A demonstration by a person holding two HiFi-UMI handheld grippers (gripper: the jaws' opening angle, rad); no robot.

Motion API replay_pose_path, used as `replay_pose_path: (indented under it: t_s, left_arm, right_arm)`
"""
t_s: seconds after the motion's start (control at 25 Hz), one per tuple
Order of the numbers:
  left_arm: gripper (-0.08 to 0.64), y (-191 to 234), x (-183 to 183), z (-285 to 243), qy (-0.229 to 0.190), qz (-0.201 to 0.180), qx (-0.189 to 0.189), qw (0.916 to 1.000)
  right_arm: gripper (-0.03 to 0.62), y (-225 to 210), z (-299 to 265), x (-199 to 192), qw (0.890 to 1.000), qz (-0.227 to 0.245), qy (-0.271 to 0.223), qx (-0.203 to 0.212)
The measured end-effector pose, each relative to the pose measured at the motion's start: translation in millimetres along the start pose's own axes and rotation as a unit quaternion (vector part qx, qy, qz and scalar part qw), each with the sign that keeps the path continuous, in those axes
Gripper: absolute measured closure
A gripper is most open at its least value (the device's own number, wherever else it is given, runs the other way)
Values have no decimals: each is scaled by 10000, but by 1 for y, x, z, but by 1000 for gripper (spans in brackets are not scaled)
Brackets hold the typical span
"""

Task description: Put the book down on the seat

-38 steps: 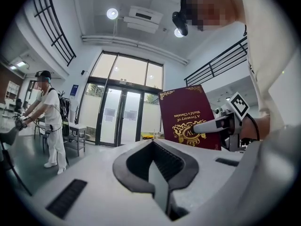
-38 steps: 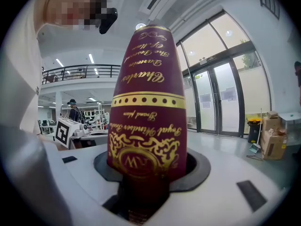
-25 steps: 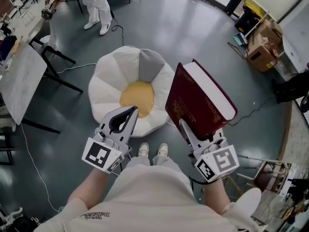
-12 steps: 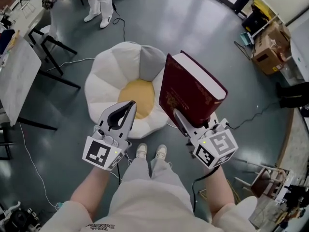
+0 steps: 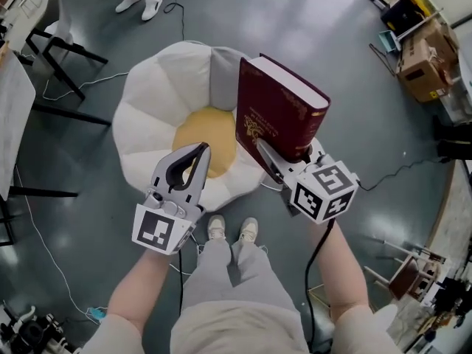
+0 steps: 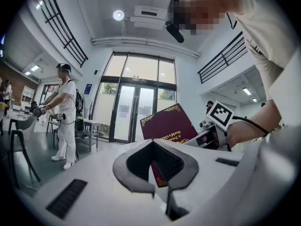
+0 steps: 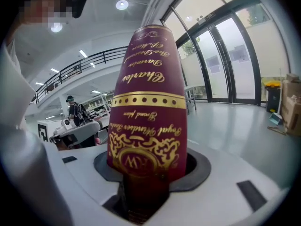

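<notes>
Thick maroon hardback book [image 5: 279,109] held above the white petal-shaped cushion seat [image 5: 147,124].
The right gripper [image 5: 280,161] clamps its lower edge, spine upright; the left gripper [image 5: 198,153] is closed on nothing.

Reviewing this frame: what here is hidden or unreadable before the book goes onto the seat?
Seat: right petals hidden behind the book, head view; absent from both gripper views.
Book's cover title: too small in the head view; partly cut off by the left gripper in its own view.
Book's height above the seat: the steep head view cannot show it.
</notes>
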State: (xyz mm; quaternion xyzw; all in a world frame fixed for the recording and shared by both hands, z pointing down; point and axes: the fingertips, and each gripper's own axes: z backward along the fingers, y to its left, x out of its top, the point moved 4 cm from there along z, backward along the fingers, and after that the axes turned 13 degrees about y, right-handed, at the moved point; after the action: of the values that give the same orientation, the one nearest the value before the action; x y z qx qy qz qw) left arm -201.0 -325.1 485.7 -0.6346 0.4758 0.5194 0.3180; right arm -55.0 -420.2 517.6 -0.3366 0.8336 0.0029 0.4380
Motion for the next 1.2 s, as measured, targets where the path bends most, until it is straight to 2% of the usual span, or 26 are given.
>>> replay_pose_path:
  t_s: [0.32,0.56,0.72,0.84,1.0,1.2]
  left_arm:
    - [555,23,-133,-54,61,161,-11,9999]
    - [555,35,-239,-87,193,205,-15,9996]
    - [555,38,-313,-109,310,286,2,9991]
    - [555,39,-359,-124,484,369,-3,9981]
    - [555,34,-400,-140,608,399,-82,9973]
    - [555,21,-420,-144,650,413,-222,9968]
  right_arm:
    - [373,-72,-133,-102,9981,-270,540,118]
    - [373,-117,-212,-181,9957,-537,706,257]
    - [373,-152,-257,-234,9945,-648,815,132]
    - [373,-170,-288,-271,9919,-892,864,263]
    - [373,-192,-323,-320,9866,-1194,1071,304]
    - [369,-217,-348,-368,9826,-1266,1345,-175]
